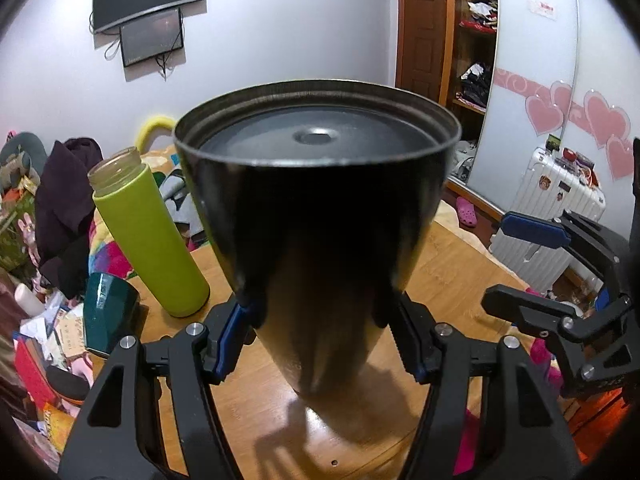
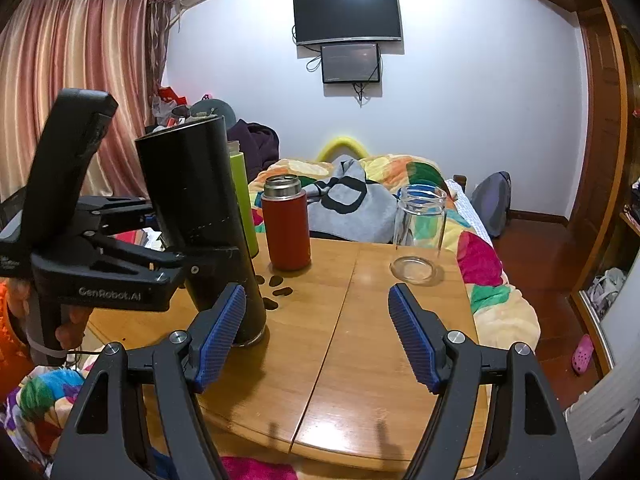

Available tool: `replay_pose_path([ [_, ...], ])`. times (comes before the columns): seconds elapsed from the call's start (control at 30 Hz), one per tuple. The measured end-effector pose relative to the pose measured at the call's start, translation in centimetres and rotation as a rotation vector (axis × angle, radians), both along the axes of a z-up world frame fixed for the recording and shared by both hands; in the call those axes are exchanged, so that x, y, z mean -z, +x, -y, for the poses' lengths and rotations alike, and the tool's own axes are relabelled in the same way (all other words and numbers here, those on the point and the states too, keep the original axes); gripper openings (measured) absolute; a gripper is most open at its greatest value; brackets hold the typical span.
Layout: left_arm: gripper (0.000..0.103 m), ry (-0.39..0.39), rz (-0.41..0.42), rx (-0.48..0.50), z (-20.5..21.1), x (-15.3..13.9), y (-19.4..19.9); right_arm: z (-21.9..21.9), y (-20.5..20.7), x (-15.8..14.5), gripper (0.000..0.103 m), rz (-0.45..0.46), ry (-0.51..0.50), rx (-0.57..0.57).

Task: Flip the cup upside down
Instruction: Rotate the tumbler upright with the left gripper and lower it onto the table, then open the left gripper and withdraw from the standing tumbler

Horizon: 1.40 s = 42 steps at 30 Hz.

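Observation:
A tall black metal cup (image 1: 320,216) stands on the wooden table with its recessed base up and its mouth down. My left gripper (image 1: 320,320) is shut on its lower body, the blue pads pressing both sides. In the right wrist view the same cup (image 2: 196,208) stands slightly tilted at the table's left, with the left gripper (image 2: 188,260) clamped around it. My right gripper (image 2: 318,320) is open and empty, hovering over the table just right of the cup. It also shows in the left wrist view (image 1: 532,268) at the right.
A lime green bottle (image 1: 148,236) and a dark green cup (image 1: 106,316) stand left of the black cup. A red thermos (image 2: 286,224) and a clear glass jar (image 2: 418,232) stand farther back on the table (image 2: 360,360). A cluttered bed lies behind.

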<state>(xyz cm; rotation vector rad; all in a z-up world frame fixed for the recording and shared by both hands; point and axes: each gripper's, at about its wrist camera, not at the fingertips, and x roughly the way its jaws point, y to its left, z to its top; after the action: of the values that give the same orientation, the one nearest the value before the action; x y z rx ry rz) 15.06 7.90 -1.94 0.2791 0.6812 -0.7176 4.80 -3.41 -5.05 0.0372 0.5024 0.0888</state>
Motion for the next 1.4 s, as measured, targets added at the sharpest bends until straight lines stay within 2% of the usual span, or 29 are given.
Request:
replay_pose_path([
  [0.17,0.064,-0.033,-0.027,-0.008,-0.5,-0.1,0.5,0.1,0.1,0.0,0.071,0.000,0.010,-0.001],
  [0.57,0.064,-0.046,-0.026,-0.010,-0.5,-0.3,0.5,-0.3,0.0,-0.1,0.071,0.008,0.013,-0.005],
  [0.63,0.067,-0.058,-0.019,-0.007,-0.8,-0.7,0.1,-0.4,-0.1,-0.3,0.071,0.012,0.014,-0.005],
  [0.7,0.079,-0.082,-0.010,-0.008,-1.3,-1.2,-0.4,-0.4,-0.2,-0.4,0.071,0.017,0.017,-0.003],
  [0.8,0.092,-0.115,0.032,-0.026,-2.1,-2.2,-1.7,-0.5,-0.4,-0.7,0.071,0.025,0.024,0.000],
  [0.9,0.098,-0.139,0.084,-0.058,-3.0,-3.2,-3.2,-0.5,-0.8,-1.3,0.071,0.035,0.033,0.008],
  [1.0,0.102,-0.175,0.126,-0.098,-4.1,-3.9,-4.8,-0.5,-1.3,-2.0,0.084,0.062,0.037,0.022],
  [1.2,0.103,-0.199,0.264,-0.201,-5.6,-4.6,-8.4,-1.3,-3.3,-3.8,0.091,0.127,0.021,0.034],
  [1.27,0.103,-0.222,0.290,-0.228,-6.1,-4.7,-9.4,-1.6,-4.1,-4.3,0.103,0.153,0.015,0.041],
  [1.4,0.103,-0.252,0.308,-0.262,-6.7,-4.6,-10.6,-2.6,-5.6,-5.3,0.103,0.194,-0.004,0.043],
])
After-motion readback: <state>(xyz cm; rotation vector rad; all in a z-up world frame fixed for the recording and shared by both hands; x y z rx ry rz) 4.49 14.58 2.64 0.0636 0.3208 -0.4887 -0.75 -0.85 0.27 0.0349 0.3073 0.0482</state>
